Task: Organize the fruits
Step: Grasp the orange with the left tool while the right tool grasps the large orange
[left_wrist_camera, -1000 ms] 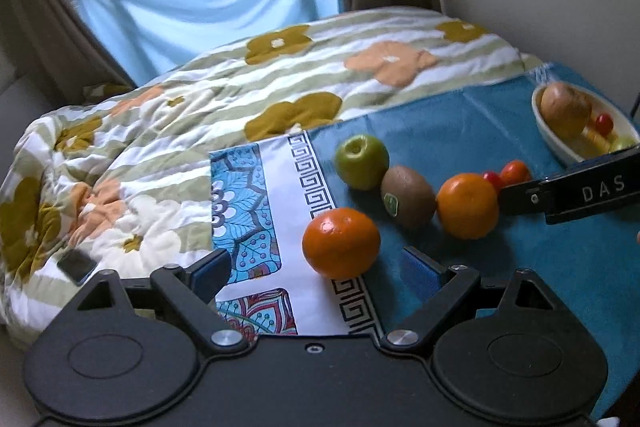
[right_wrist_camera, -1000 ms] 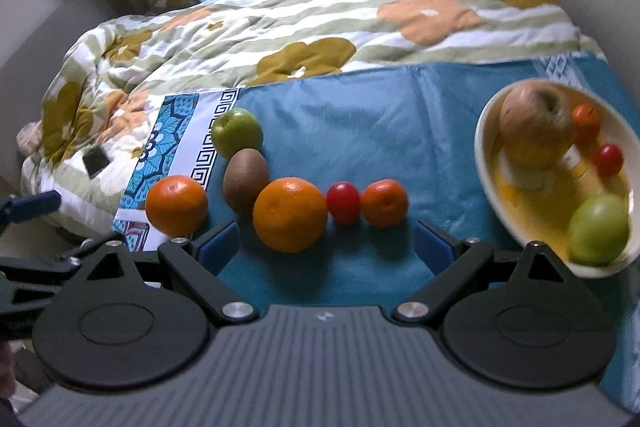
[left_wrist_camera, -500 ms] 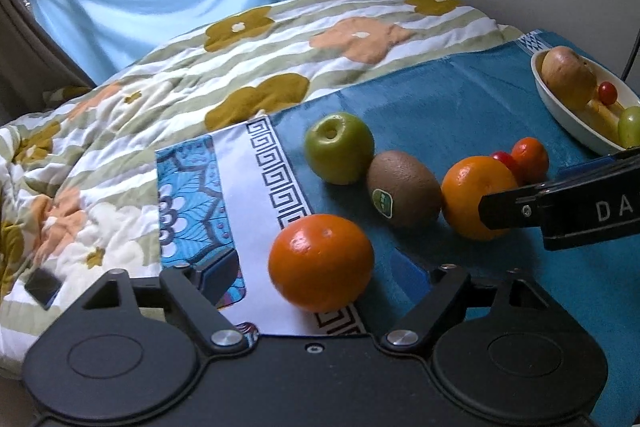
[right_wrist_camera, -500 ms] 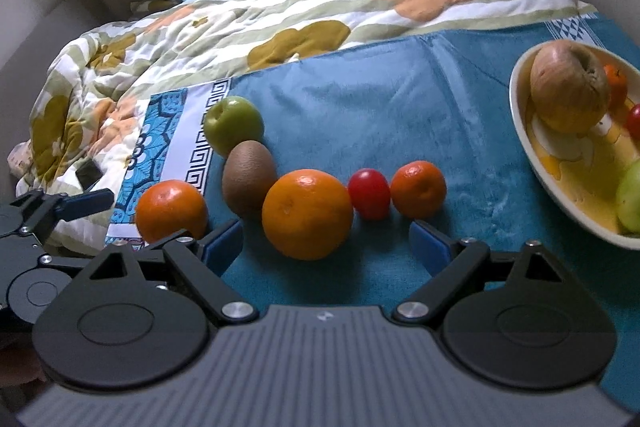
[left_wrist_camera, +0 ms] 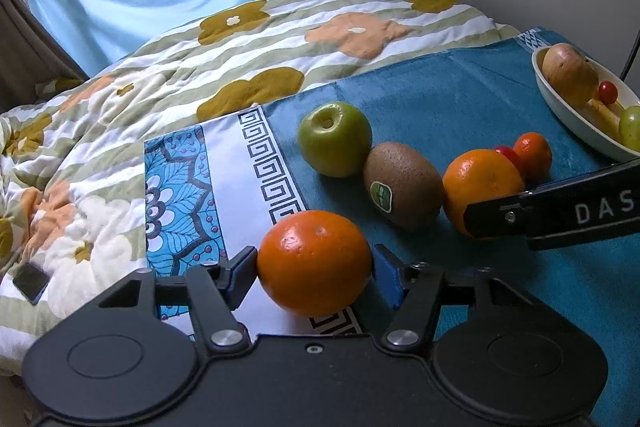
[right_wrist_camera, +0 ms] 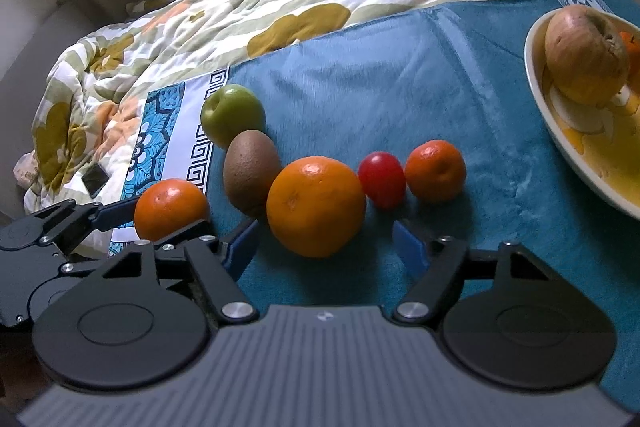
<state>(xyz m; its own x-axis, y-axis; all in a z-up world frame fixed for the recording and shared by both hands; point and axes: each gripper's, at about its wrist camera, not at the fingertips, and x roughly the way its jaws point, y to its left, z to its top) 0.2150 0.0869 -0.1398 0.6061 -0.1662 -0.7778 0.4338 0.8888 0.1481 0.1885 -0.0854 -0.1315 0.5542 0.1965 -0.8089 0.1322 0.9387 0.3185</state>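
A row of fruit lies on a blue cloth (right_wrist_camera: 400,75): a green apple (left_wrist_camera: 334,138), a kiwi (left_wrist_camera: 402,185), a big orange (right_wrist_camera: 316,206), a red tomato (right_wrist_camera: 381,179) and a small mandarin (right_wrist_camera: 435,171). A second orange (left_wrist_camera: 314,262) sits at the row's left end, on the cloth's patterned border. My left gripper (left_wrist_camera: 314,265) has its blue pads against both sides of this orange. My right gripper (right_wrist_camera: 322,247) is open, its fingers either side of the big orange's near edge, not touching it.
A white bowl (right_wrist_camera: 548,115) at the right holds a brownish apple (right_wrist_camera: 586,55) and other small fruit. A flowered quilt (left_wrist_camera: 240,59) covers the bed behind and left. A dark phone (right_wrist_camera: 95,179) lies on the quilt at left.
My left gripper moved forward and closed its pads onto the left orange. My right gripper moved closer to the big orange and stayed open.
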